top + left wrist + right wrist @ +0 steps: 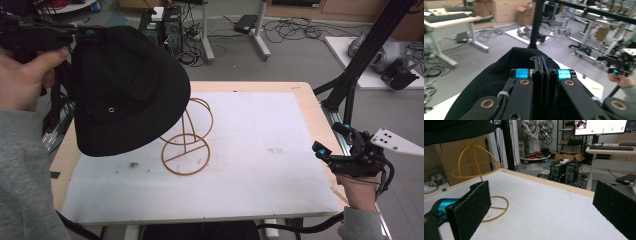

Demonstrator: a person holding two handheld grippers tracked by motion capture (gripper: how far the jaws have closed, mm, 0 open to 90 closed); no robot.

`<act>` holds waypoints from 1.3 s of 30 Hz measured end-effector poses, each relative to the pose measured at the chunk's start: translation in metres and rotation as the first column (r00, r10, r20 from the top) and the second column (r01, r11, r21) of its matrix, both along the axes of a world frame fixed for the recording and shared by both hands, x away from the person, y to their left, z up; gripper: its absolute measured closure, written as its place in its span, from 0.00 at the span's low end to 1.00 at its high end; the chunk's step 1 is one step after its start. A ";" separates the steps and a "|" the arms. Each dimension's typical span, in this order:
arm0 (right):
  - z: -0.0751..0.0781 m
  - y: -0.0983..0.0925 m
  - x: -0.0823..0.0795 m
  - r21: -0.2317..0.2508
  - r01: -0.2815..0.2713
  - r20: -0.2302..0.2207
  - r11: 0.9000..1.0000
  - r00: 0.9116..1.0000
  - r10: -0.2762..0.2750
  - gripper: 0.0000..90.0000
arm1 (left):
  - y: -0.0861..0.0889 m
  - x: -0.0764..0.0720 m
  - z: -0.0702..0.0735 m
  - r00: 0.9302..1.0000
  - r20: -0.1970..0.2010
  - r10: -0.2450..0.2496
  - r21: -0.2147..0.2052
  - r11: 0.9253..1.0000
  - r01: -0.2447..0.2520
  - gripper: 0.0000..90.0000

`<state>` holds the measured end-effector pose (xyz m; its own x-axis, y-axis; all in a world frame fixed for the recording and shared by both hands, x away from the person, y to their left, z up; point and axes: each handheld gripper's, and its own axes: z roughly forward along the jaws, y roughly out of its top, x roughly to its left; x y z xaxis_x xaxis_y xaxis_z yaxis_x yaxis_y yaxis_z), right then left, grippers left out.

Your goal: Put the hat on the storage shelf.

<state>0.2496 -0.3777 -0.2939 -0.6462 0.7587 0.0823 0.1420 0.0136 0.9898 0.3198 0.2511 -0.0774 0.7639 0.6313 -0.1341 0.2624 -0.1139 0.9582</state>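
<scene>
Your left gripper (543,72) has its jaws pressed together on the edge of the black hat (125,90); the fabric is pinched between the pads and the rest of the hat drapes forward and down from them. Holding it by the brim lets the crown hang free, which looks meant to leave the opening clear for the wire hat stand (187,142). The hat hangs in the air beyond your left jaws, above and just to the near side of the stand, not touching it as far as the high view shows. Its opening faces down and toward the table (250,150); its long axis tilts, the brim's low edge nearest you and the crown rising away. Your right gripper (345,150) has its jaws spread wide with nothing between them; it waits well apart, the stand ahead of its jaws.
</scene>
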 end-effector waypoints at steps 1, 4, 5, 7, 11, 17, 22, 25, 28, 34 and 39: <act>0.000 0.000 0.000 0.005 0.000 0.000 1.000 1.000 0.000 0.01 | -0.004 -0.001 0.000 1.000 0.009 0.001 -0.004 1.000 -0.001 0.97; 0.000 -0.001 -0.001 -0.001 0.000 0.005 1.000 1.000 0.000 0.01 | -0.013 -0.001 0.001 0.999 0.026 -0.028 -0.028 0.999 0.029 0.97; 0.001 -0.001 -0.001 0.007 0.002 0.000 1.000 1.000 -0.002 0.01 | -0.015 -0.001 0.001 0.999 0.027 -0.033 -0.029 0.999 0.034 0.97; 0.001 -0.002 -0.001 0.004 0.002 0.006 1.000 1.000 -0.002 0.01 | -0.023 0.002 0.000 0.998 0.021 -0.051 -0.023 0.998 0.051 0.97; 0.003 -0.003 -0.003 0.009 0.003 0.007 1.000 1.000 -0.003 0.01 | -0.037 0.006 -0.005 0.998 0.009 -0.067 -0.002 0.998 0.067 0.97; 0.004 -0.005 -0.004 0.012 0.002 0.017 1.000 1.000 -0.002 0.01 | -0.057 0.013 -0.013 0.995 -0.003 -0.098 0.008 0.995 0.098 0.97; 0.006 -0.005 -0.005 0.012 0.000 0.025 1.000 1.000 -0.001 0.01 | -0.072 0.014 -0.019 0.993 -0.007 -0.117 0.025 0.993 0.117 0.97; 0.007 -0.006 -0.007 0.012 0.002 0.028 1.000 1.000 -0.002 0.01 | -0.078 0.015 -0.023 0.992 -0.008 -0.123 0.028 0.992 0.123 0.97; 0.008 -0.006 -0.008 0.010 0.007 0.034 1.000 0.999 -0.008 0.01 | -0.083 0.017 -0.029 0.992 -0.014 -0.127 0.027 0.992 0.127 0.97; 0.009 -0.006 -0.009 0.011 0.004 0.039 1.000 0.999 -0.005 0.01 | -0.089 0.021 -0.041 0.990 -0.026 -0.137 0.023 0.990 0.138 0.97; 0.008 -0.005 -0.008 0.005 0.002 0.040 1.000 0.999 -0.003 0.01 | -0.093 0.026 -0.053 0.989 -0.034 -0.142 0.026 0.989 0.143 0.97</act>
